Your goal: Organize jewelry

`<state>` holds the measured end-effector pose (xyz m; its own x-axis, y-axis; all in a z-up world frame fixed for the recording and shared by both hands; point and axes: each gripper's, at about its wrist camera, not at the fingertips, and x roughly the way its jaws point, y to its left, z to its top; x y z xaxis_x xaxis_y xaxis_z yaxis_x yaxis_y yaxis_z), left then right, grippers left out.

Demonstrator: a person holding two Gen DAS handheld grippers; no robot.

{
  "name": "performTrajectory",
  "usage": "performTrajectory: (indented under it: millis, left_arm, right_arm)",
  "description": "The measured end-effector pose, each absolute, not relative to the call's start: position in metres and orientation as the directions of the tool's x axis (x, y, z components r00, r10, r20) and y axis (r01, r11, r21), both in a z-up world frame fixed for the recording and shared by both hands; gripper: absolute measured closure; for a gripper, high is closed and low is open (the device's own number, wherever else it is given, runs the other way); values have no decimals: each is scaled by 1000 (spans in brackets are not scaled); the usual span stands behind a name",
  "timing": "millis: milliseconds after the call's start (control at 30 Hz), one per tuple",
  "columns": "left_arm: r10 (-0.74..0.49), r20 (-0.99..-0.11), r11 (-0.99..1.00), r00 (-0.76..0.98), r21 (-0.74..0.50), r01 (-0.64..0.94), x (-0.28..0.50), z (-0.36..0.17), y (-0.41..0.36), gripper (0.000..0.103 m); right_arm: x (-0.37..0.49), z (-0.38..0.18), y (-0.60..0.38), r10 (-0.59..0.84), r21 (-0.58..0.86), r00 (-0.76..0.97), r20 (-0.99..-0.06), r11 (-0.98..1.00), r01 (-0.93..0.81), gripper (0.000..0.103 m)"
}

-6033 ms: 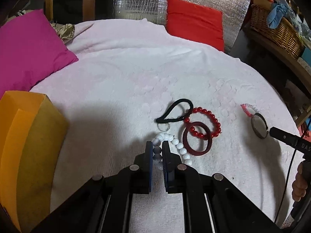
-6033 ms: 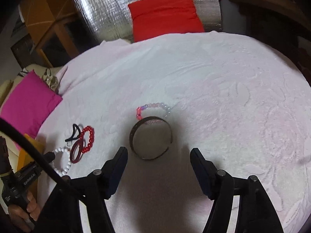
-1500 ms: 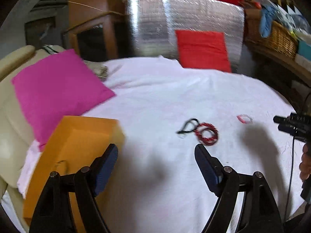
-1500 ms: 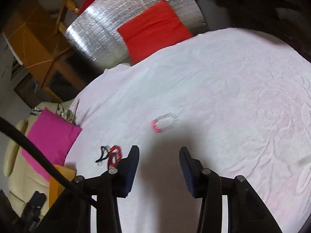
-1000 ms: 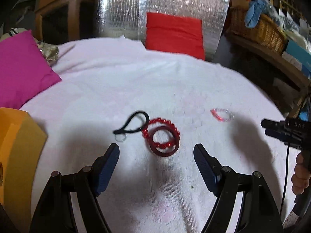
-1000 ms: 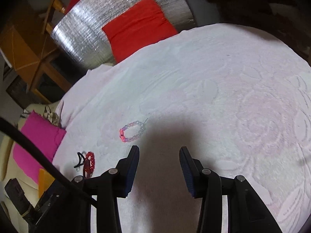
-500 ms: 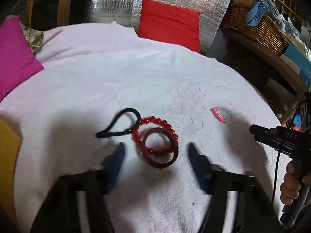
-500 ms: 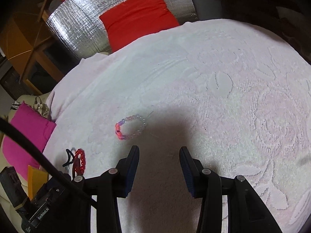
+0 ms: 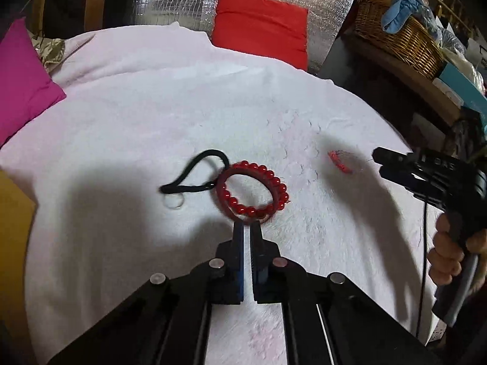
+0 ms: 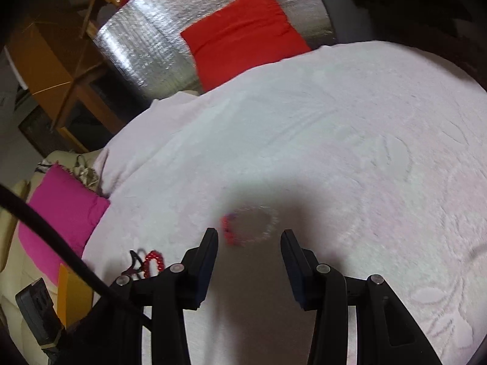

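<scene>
The left gripper has its jaws pinched together on the near rim of the dark red solid bangle and the red round-bead bracelet stacked on it; a lift could snag the black cord loop touching them, or drop one ring; the right gripper stands part open and empty, near the blurred pink-and-clear bead bracelet on the pale pink embossed cloth.
</scene>
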<state>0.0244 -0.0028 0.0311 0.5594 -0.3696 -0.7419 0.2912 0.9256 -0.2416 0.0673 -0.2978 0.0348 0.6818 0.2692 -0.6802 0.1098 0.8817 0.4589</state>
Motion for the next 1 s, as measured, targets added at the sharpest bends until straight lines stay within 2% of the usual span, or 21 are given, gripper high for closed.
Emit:
performTrajectory:
  millis: [133,233,367,400,467,500,533,567,600,633,767,833,933,1000]
  left_arm:
    - [-356,-733,932,579,-233,278,19,38,8,99]
    - [-331,-738,940,588,-207,270,19,38,12,99]
    - [-302,-738,949,604,-171,265,23,37,12,99]
    - [-299,-738,950,605,-174,258,25,36,13,99]
    - [-303,-737,950,605,-184,251,31,35,14,98]
    - [-314,-736,947,599,-196,255,33,33,13,94]
    - [-333,-738,940,587,-213,265,36,31,11,90]
    - [-344,-741,936,577,-222,273,38,29,9,78]
    - [-341,-743,937,576,-219,272,40,28,6,67]
    - [-337,-742,938,579,-214,271,41,27,3,64]
    - [-351,-732,935,584,-238,264,50,25,-1,62]
    - [-363,-731,931,577,-258,259,55,22,-1,62]
    - [-363,-739,931,567,-265,252,61,14,-3,63]
    - [-370,-744,928,556,-268,258,62,13,-7,92]
  right_arm:
    - [79,29,-293,235,433,676,-699,891,137,54]
    - [89,21,-290,191,390,657,-729,905,171,48]
    - [101,16,-280,113,313,663,-740,930,191,48]
    - [104,16,-276,88,286,662,-744,938,196,51]
    - [107,15,-268,23,215,656,-754,953,213,77]
    - [108,13,-266,3,187,653,-757,959,212,79]
    - [107,12,-265,-10,166,656,-755,964,206,84]
    - [106,13,-263,-14,153,658,-753,969,195,90]
    - [106,13,-263,-11,150,657,-753,970,189,90]
    - [104,14,-263,3,155,659,-752,973,172,90]
    - [95,18,-262,68,168,651,-756,981,93,91]
    - [90,20,-261,132,208,643,-754,977,44,95]
    - [79,21,-264,187,236,626,-757,972,-5,95]
    - [72,20,-267,222,258,604,-765,966,-30,95]
